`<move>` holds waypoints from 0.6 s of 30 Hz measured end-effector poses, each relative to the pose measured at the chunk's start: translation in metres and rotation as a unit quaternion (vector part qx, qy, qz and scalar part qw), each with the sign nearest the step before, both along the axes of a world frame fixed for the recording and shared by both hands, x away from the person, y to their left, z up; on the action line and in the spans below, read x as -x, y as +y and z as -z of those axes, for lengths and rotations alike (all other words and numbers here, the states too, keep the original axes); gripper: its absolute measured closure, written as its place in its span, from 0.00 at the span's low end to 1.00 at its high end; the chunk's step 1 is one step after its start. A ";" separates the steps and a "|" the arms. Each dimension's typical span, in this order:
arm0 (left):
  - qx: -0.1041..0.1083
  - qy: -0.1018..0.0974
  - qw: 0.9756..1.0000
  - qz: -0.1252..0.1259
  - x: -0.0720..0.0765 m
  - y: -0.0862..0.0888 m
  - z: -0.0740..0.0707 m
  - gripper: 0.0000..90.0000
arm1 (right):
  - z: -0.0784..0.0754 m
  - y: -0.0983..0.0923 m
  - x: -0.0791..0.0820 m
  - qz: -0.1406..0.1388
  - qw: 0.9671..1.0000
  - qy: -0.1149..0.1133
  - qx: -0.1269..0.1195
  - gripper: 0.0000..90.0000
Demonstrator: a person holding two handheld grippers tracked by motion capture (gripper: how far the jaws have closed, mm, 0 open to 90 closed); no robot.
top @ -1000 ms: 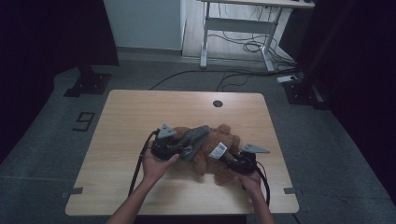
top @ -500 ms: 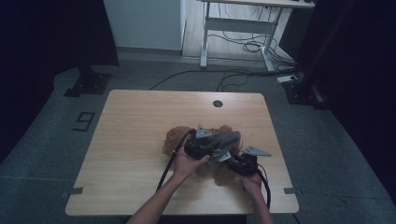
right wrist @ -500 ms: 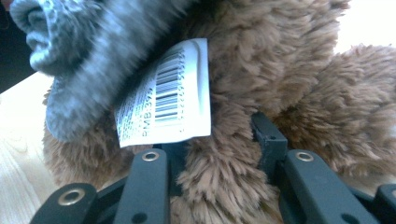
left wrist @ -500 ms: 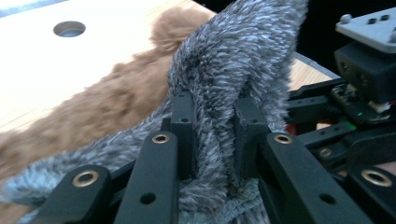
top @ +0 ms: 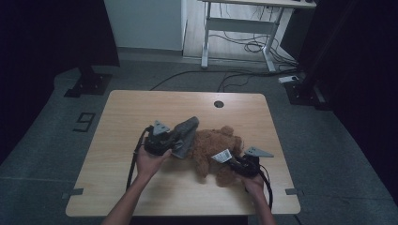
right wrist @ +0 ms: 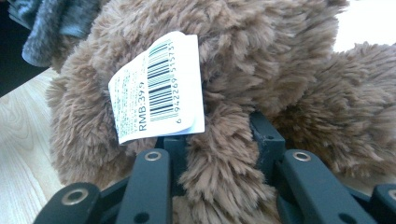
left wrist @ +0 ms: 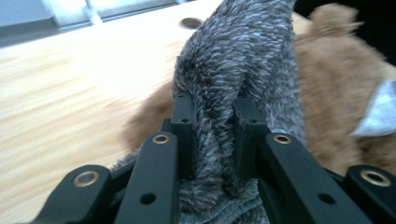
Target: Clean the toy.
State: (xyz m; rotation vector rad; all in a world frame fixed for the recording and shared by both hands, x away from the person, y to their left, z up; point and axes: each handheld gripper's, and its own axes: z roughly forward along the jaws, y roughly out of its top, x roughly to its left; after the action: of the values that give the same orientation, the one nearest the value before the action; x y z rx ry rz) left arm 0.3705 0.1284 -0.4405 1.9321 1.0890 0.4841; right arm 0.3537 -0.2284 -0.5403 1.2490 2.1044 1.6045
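The left gripper (left wrist: 212, 135) has its jaws pinched tight on a grey fuzzy cloth (left wrist: 238, 70), its hand (top: 149, 161) at nine o'clock of the brown teddy bear (top: 216, 147). The right gripper (right wrist: 219, 140) has just been closing its jaws, which now squeeze a tuft of the bear's fur beside the white barcode tag (right wrist: 156, 86), with its hand at the bear's five o'clock. The bear lies at mid-surface (top: 141, 108).

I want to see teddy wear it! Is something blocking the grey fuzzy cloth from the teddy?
Nothing visible. The left gripper holds the cloth right against the teddy, with no gap showing.

Left gripper (top: 180, 140) lifts grey cloth (top: 187, 132) beside brown teddy bear (top: 217, 147).
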 end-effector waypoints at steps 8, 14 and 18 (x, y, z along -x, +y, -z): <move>0.006 0.043 0.999 -0.033 -0.008 0.030 0.036 0.82 | 0.001 0.000 0.000 -0.001 1.000 0.000 -0.004 0.73; 0.008 0.067 0.997 -0.043 -0.015 0.037 0.056 0.82 | 0.002 -0.001 -0.001 0.000 1.000 0.001 -0.008 0.73; 0.019 0.072 0.997 -0.035 -0.014 0.042 0.060 0.82 | 0.003 -0.002 -0.001 -0.001 1.000 0.003 -0.007 0.73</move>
State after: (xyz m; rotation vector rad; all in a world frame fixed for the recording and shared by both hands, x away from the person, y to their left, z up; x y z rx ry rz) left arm 0.3847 0.1704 -0.5009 1.9236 1.2528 0.3631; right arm 0.3543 -0.2299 -0.5431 1.2576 2.1022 1.6224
